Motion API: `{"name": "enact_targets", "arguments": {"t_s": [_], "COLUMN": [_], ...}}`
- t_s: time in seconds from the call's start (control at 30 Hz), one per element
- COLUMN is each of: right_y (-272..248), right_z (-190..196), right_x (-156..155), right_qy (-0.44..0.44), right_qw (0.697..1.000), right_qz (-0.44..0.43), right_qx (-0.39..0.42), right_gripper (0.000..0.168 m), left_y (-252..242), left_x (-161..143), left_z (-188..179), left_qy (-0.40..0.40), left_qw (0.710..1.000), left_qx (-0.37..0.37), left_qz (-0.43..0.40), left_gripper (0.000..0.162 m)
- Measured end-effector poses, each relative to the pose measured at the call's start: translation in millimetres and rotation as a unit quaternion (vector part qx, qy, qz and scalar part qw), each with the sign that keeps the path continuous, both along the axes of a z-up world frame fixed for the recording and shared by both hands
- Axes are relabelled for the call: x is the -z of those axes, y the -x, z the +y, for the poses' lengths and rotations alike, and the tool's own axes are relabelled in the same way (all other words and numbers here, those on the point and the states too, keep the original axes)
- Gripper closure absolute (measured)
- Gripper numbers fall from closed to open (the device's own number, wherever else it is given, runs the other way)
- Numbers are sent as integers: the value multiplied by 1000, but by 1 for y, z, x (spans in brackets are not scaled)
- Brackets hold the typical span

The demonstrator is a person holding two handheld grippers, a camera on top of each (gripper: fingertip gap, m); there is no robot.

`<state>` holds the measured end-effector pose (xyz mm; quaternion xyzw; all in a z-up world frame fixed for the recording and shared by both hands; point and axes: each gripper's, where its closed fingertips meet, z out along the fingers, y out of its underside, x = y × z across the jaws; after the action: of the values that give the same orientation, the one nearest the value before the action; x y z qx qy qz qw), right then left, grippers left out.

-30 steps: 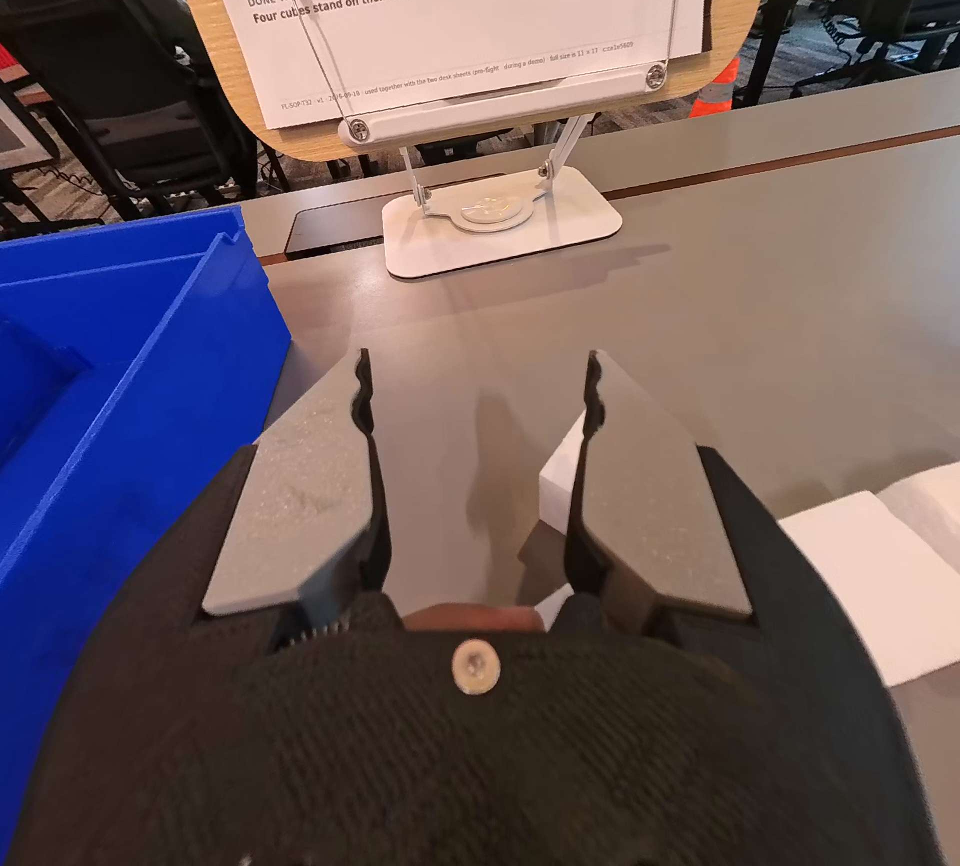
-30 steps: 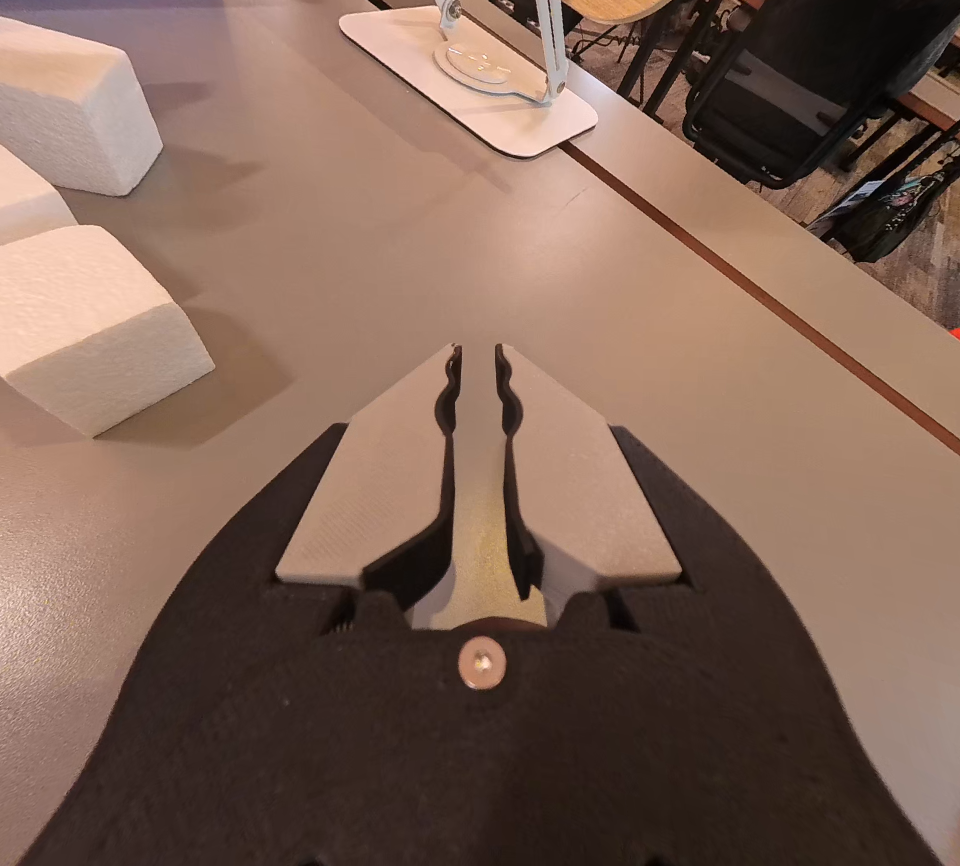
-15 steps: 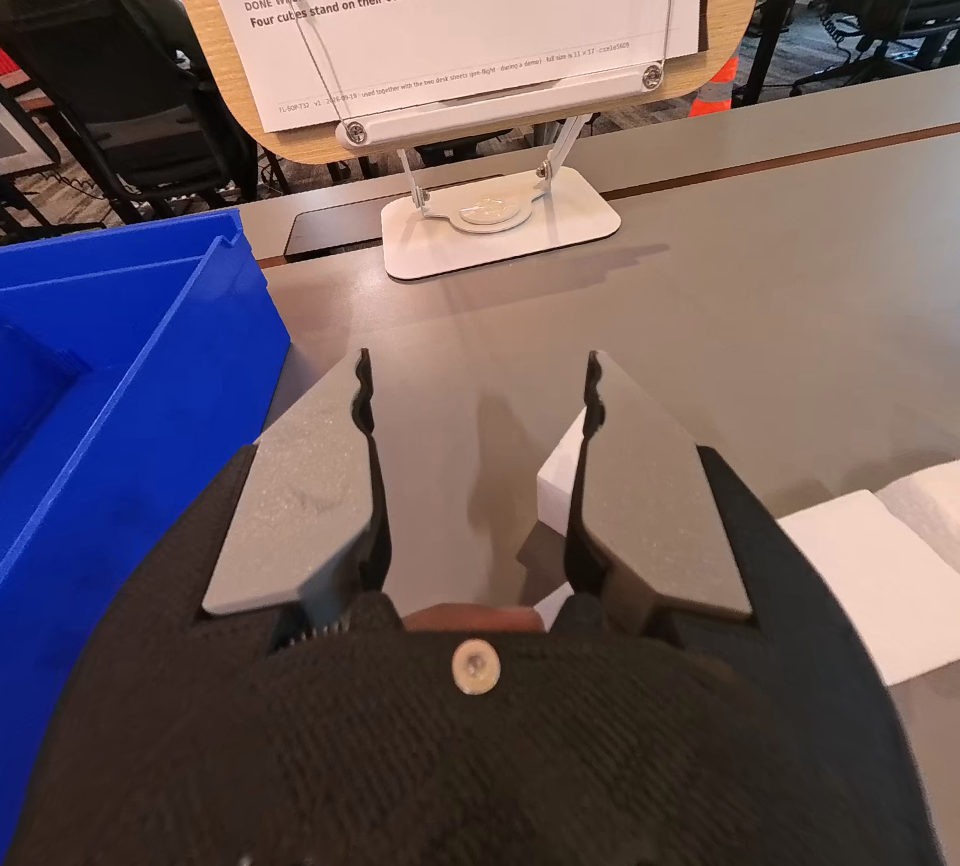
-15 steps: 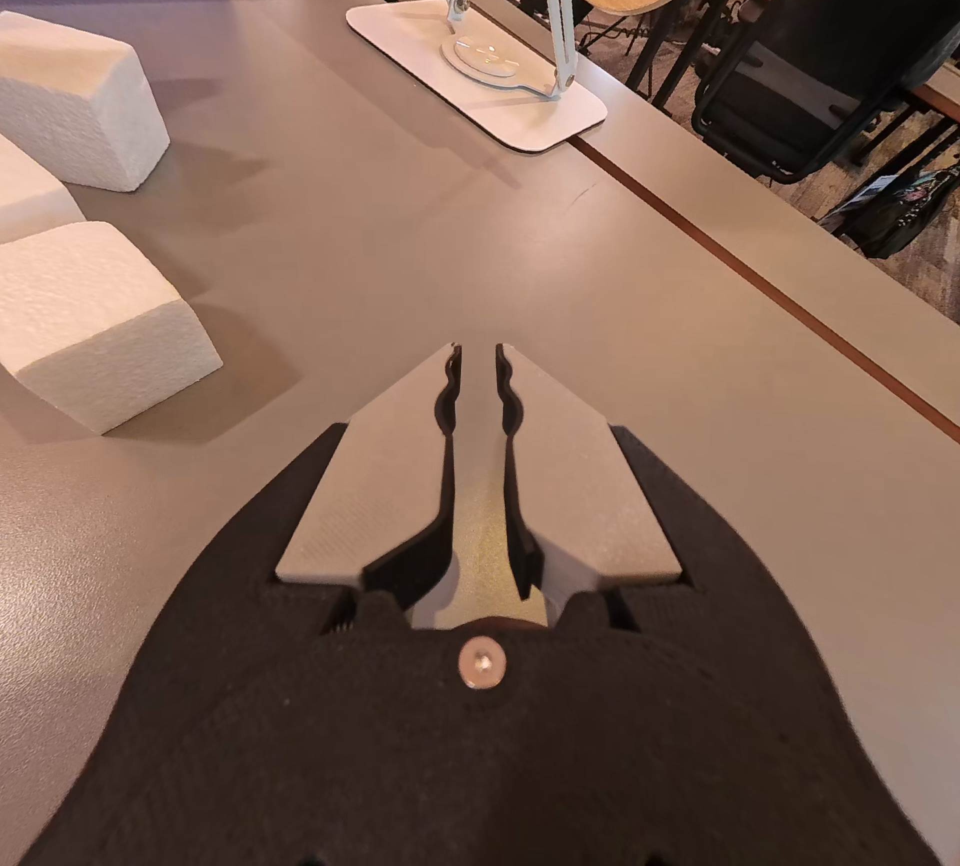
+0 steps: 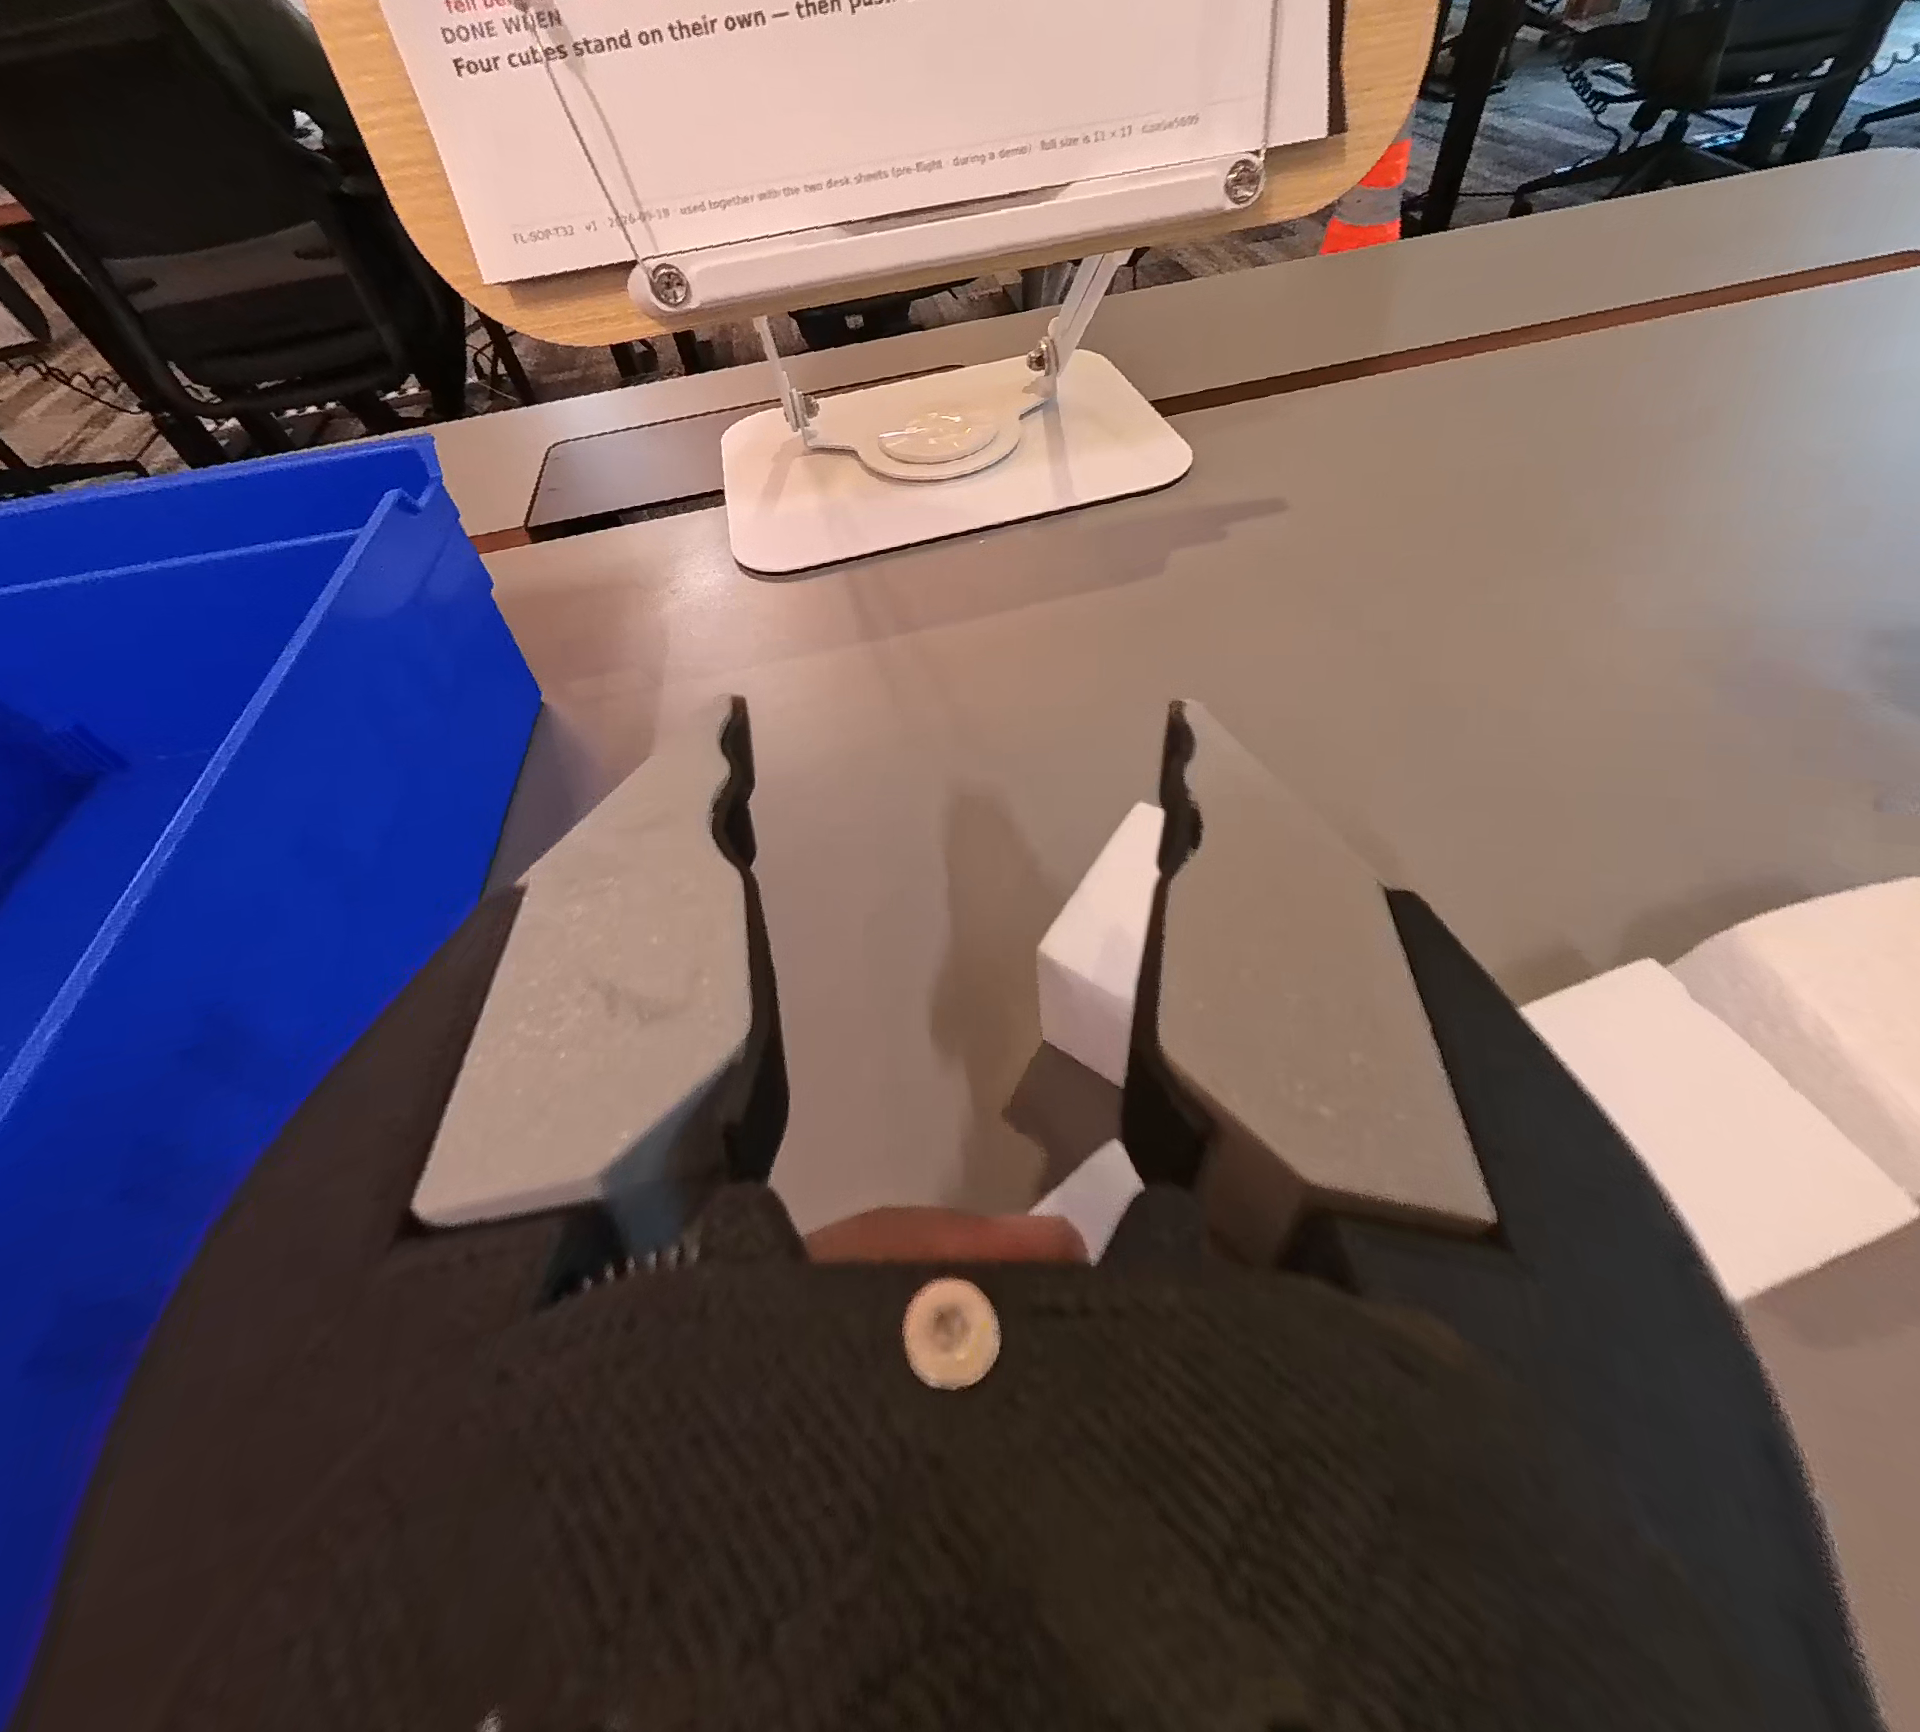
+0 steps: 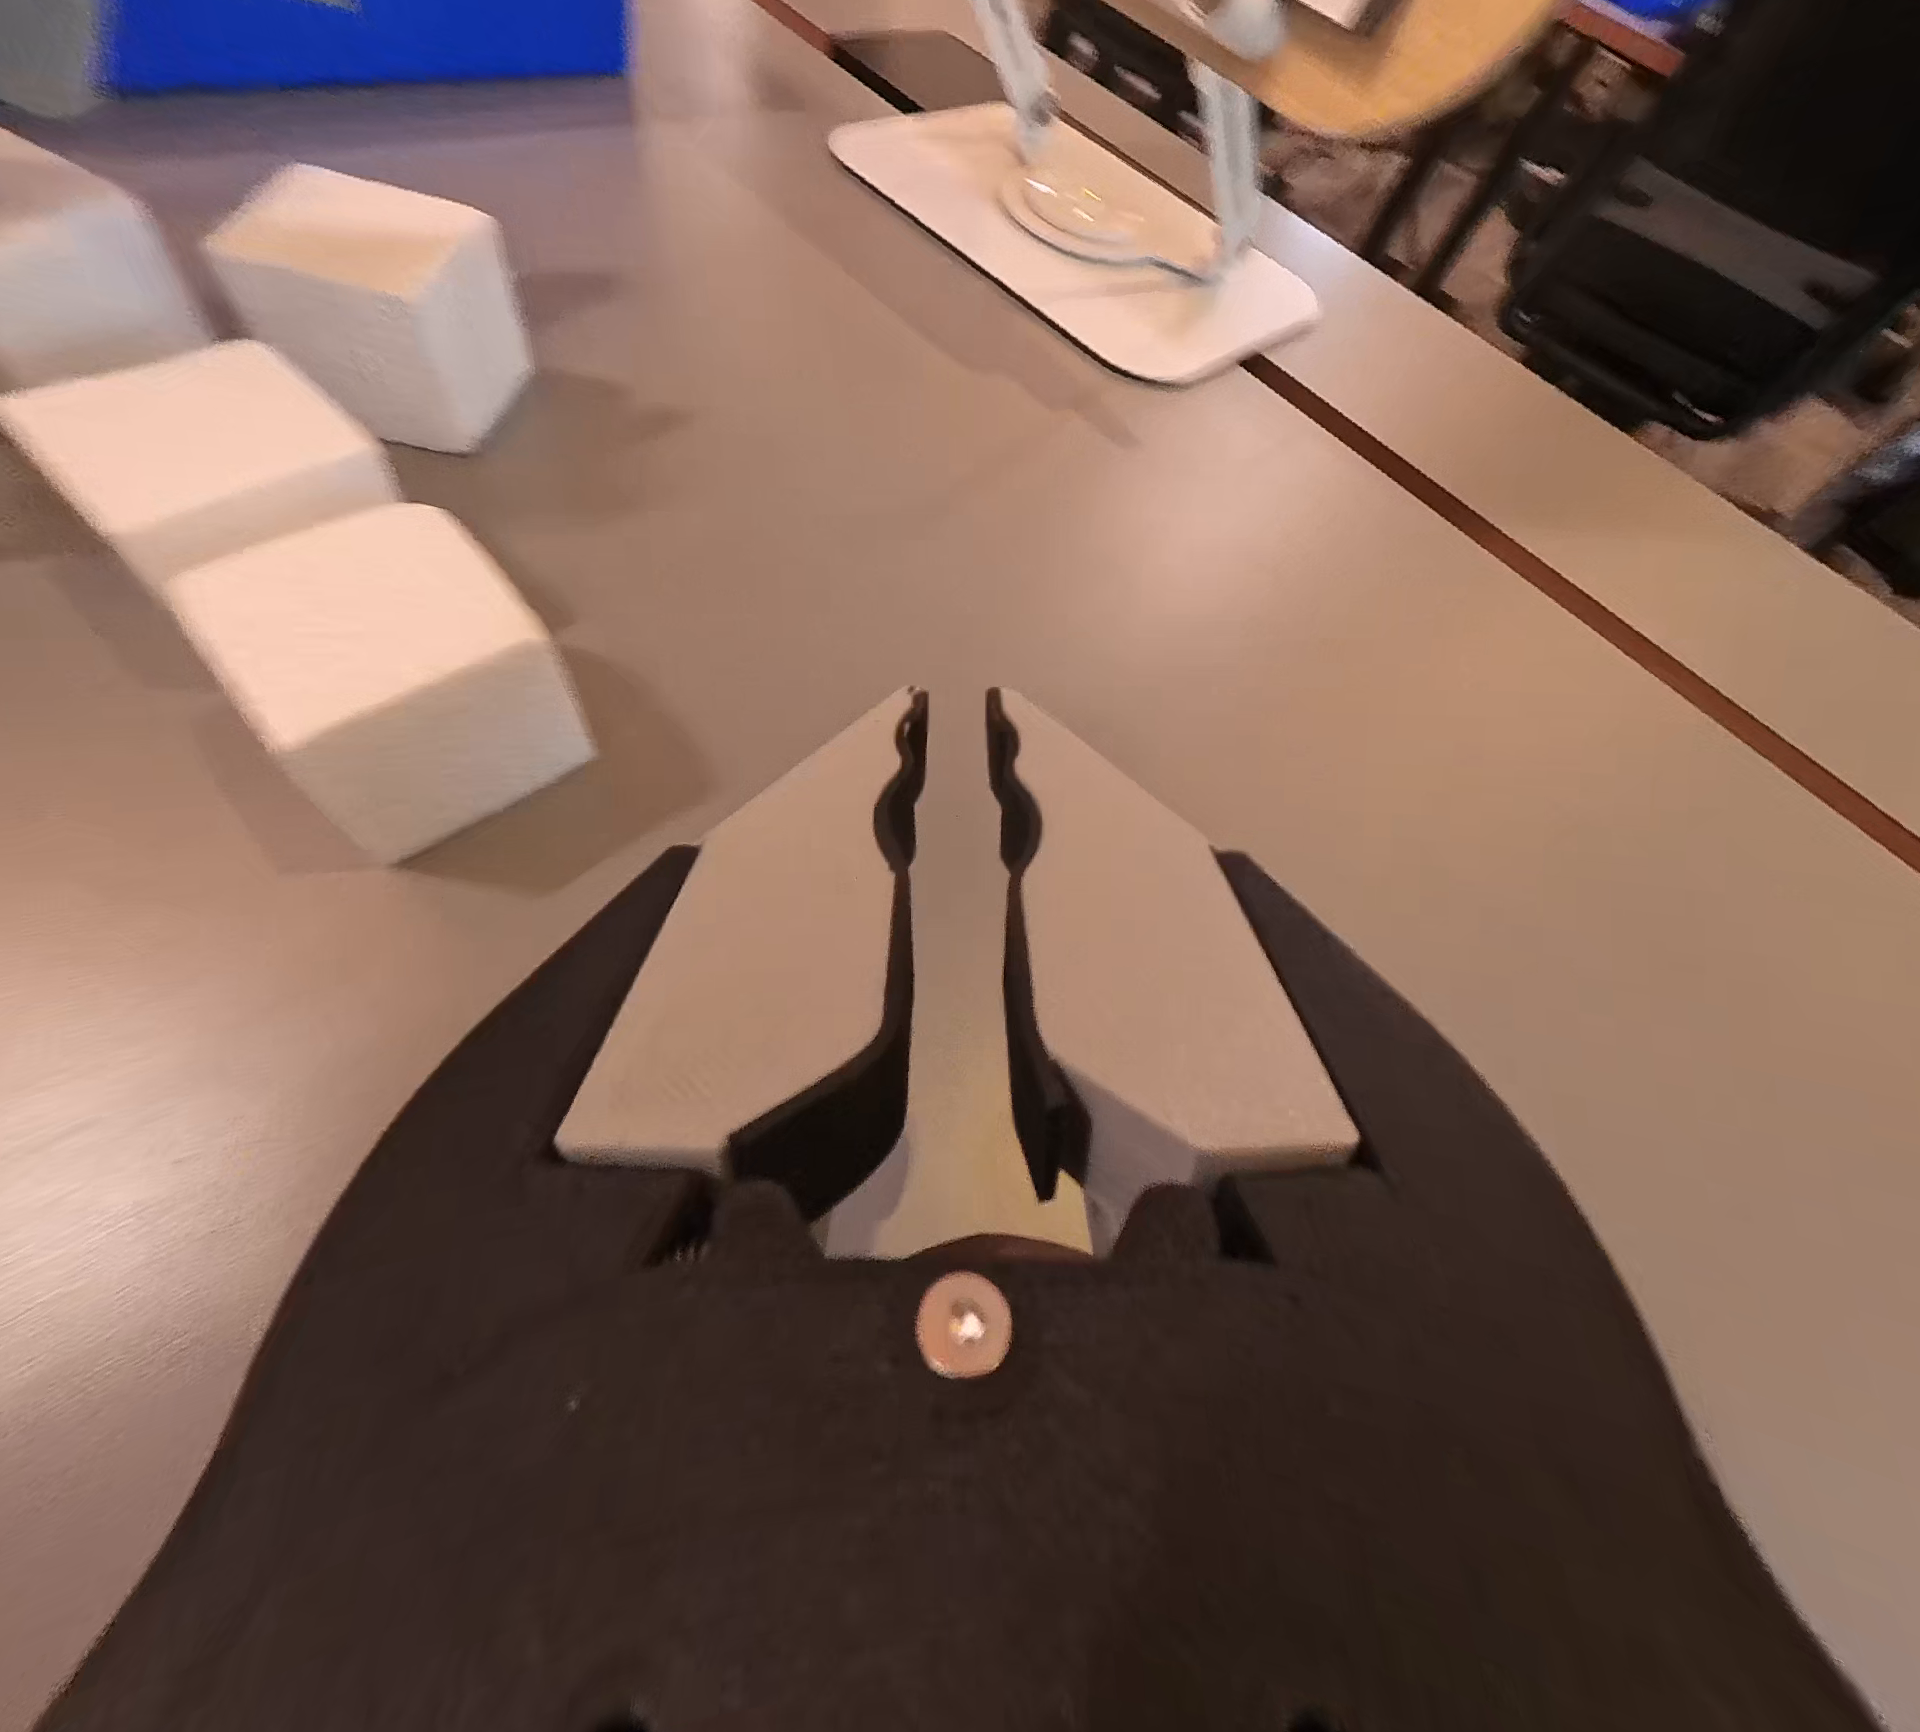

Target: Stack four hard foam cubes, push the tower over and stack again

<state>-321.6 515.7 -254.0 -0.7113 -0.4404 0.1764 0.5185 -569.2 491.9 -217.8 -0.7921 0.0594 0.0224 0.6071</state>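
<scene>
Office chairs and other desks fill the background behind the grey worktop [image 5: 1455, 643], where a white stand [image 5: 956, 477] holds up a wooden board with a printed sheet [image 5: 852, 72] clipped to it. A blue bin [image 5: 239, 747] sits at the left side of the worktop, close beside my left hand-held gripper [image 5: 951, 716]. That hand-held gripper is released, its jaws spread wide with only bare worktop between the tips and nothing grasped. One white foam cube [image 5: 1096, 944] lies partly hidden under its right finger, and two more foam cubes [image 5: 1683, 1121] rest on the worktop further to the right, side by side. My right hand-held gripper [image 6: 951, 695] hangs above the open worktop with its jaws nearly together, just a thin slit left between them, and it grasps nothing. From the right wrist view, four foam cubes lie loose to the left of it, none stacked: the nearest cube [image 6: 374, 674] sits just left of the fingertips, a second cube [image 6: 197, 446] touches it from behind, a third cube [image 6: 374, 300] lies near those, and a fourth cube [image 6: 73, 269] shows at the left edge. That view is blurred, and a grey finger of the left hand-held gripper shows in its top left corner, in front of the blue bin.
</scene>
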Motion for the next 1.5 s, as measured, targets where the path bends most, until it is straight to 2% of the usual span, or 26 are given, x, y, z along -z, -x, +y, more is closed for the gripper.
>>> {"name": "enact_targets", "arguments": {"t_s": [0.1, 0.2, 0.27, 0.33, 0.4, 0.47, 0.53, 0.7, 0.83, 0.97, 1.03, 1.13, 1.27, 1.3, 1.4, 1.5], "right_y": [29, 57, 68, 76, 84, 84, 79, 69, 54, 45, 43, 40, 40, 40, 40, 42], "right_z": [-40, -100, -136, -153, -145, -102, -70, -65, -53, -47, -46, -44, -43, -44, -45, -47], "right_x": [-14, -20, -14, 3, 25, 41, 40, 19, 8, -1, -3, -3, -5, -5, -7, -8], "right_qy": [16, 46, 62, 66, 55, 7, -33, -5, 9, 12, 14, 7, 8, 9, 3, 1], "right_qw": [991, 958, 933, 922, 933, 965, 979, 988, 992, 994, 994, 994, 994, 994, 994, 994], "right_qz": [44, 61, 43, 1, -57, -117, -134, -57, -23, -1, 5, -3, -1, -1, -3, -2], "right_qx": [-125, -275, -352, -382, -350, -234, -151, -144, -122, -111, -110, -106, -105, -105, -106, -109], "right_gripper": [168, 168, 168, 168, 168, 168, 156, 158, 159, 159, 159, 159, 159, 159, 160, 160], "left_y": [-4, -12, -19, -28, -37, -47, -62, -99, -135, -143, -139, -122, -122, -123, -125, -141], "left_x": [1, 0, -2, -3, -4, -5, -6, -3, 16, 28, 39, 50, 57, 59, 57, 56], "left_z": [0, -1, -2, -4, -6, -8, -12, -26, -53, -65, -68, -72, -89, -88, -86, -81], "left_qy": [3, 5, 2, 1, 2, 0, -1, 5, 67, 91, 127, 193, 247, 247, 250, 236], "left_qw": [1000, 1000, 999, 998, 996, 994, 989, 968, 924, 904, 900, 901, 887, 888, 891, 894], "left_qx": [9, 28, 45, 67, 86, 109, 144, 244, 373, 410, 405, 360, 362, 359, 357, 365], "left_qz": [3, 6, 8, 9, 14, 24, 34, 56, 53, 81, 97, 147, 145, 145, 126, 108], "left_gripper": [85, 87, 88, 89, 90, 90, 94, 99, 96, 94, 96, 96, 103, 99, 106, 106]}}
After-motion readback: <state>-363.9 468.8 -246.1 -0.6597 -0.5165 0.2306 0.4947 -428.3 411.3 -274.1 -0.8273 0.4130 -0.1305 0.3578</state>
